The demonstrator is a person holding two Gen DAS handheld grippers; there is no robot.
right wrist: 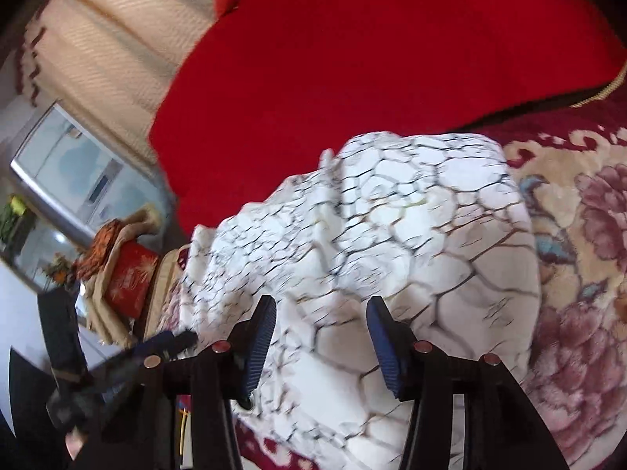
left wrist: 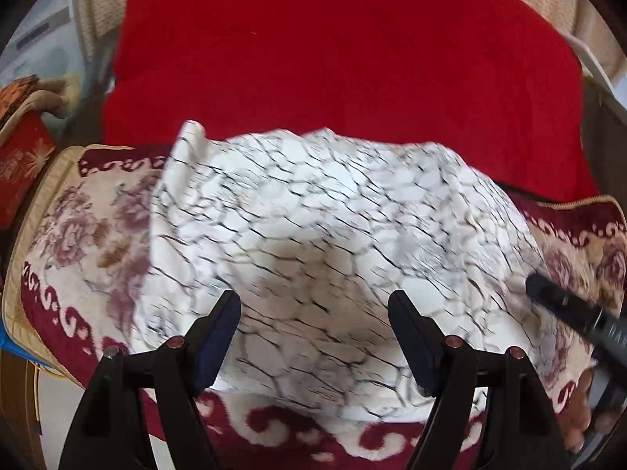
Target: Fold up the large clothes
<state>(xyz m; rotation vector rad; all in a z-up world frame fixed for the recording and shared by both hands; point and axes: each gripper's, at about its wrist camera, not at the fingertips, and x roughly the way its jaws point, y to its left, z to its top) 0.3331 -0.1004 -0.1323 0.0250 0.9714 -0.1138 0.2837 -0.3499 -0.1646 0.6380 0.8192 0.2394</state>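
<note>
A white garment with a dark cracked-stone print [left wrist: 313,227] lies bunched on a floral cream and maroon blanket [left wrist: 78,235]. My left gripper [left wrist: 313,301] is open just above its near edge, holding nothing. The right gripper's black finger shows at the right edge of the left wrist view [left wrist: 564,305]. In the right wrist view the same garment [right wrist: 411,243] lies folded over, and my right gripper [right wrist: 321,309] is open above its near part, empty. The left gripper [right wrist: 164,346] shows at the lower left of that view.
A red cushion or cover [left wrist: 333,58] lies behind the garment. A beige knitted backrest [right wrist: 117,47] rises beyond it. At the left stand a red patterned box [right wrist: 129,278], folded cloths and a mirror or glass panel [right wrist: 70,172]. The blanket [right wrist: 580,254] spreads to the right.
</note>
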